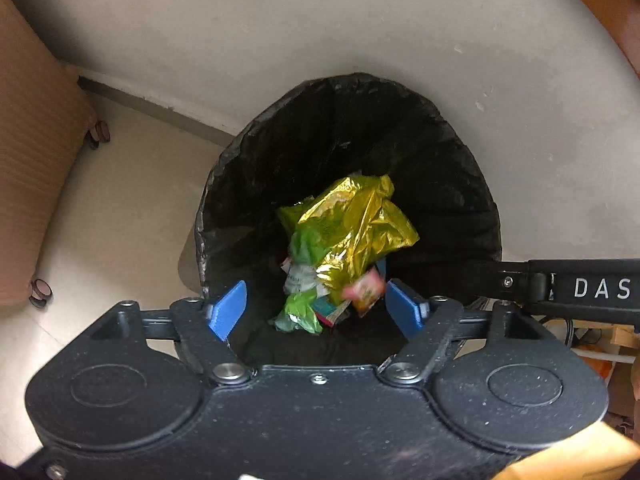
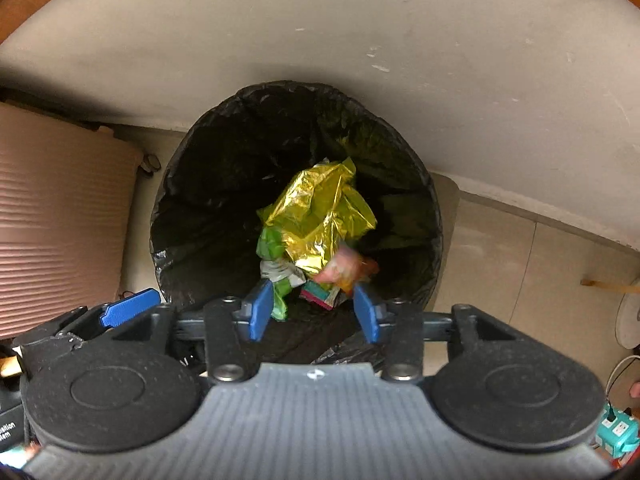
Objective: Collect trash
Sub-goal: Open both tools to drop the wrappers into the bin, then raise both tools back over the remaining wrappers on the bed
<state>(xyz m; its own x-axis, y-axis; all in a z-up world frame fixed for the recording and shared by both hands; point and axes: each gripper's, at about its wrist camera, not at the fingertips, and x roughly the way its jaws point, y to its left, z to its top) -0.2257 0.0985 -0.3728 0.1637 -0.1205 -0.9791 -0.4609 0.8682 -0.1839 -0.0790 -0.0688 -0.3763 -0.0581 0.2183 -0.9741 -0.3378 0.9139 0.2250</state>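
A round bin with a black liner (image 1: pixel 256 168) (image 2: pixel 200 184) stands below both grippers, against the wall. Inside lie a crumpled gold foil wrapper (image 1: pixel 360 220) (image 2: pixel 320 212), green plastic (image 1: pixel 302 314) (image 2: pixel 272 244) and other small wrappers. A blurred pink and orange packet (image 1: pixel 364 290) (image 2: pixel 344 268) is in the bin mouth, free of any finger. My left gripper (image 1: pixel 318 308) hangs open above the near rim, nothing between its blue pads. My right gripper (image 2: pixel 314 312) is open too, above the same rim. The left gripper's blue fingertip (image 2: pixel 130 306) shows at the lower left of the right wrist view.
A pink ribbed suitcase (image 1: pixel 28 184) (image 2: pixel 60 220) on small wheels stands left of the bin. A pale wall (image 1: pixel 320 20) runs behind it, tiled floor (image 2: pixel 520 272) to the right. A power strip (image 2: pixel 616 428) and cables lie at the lower right.
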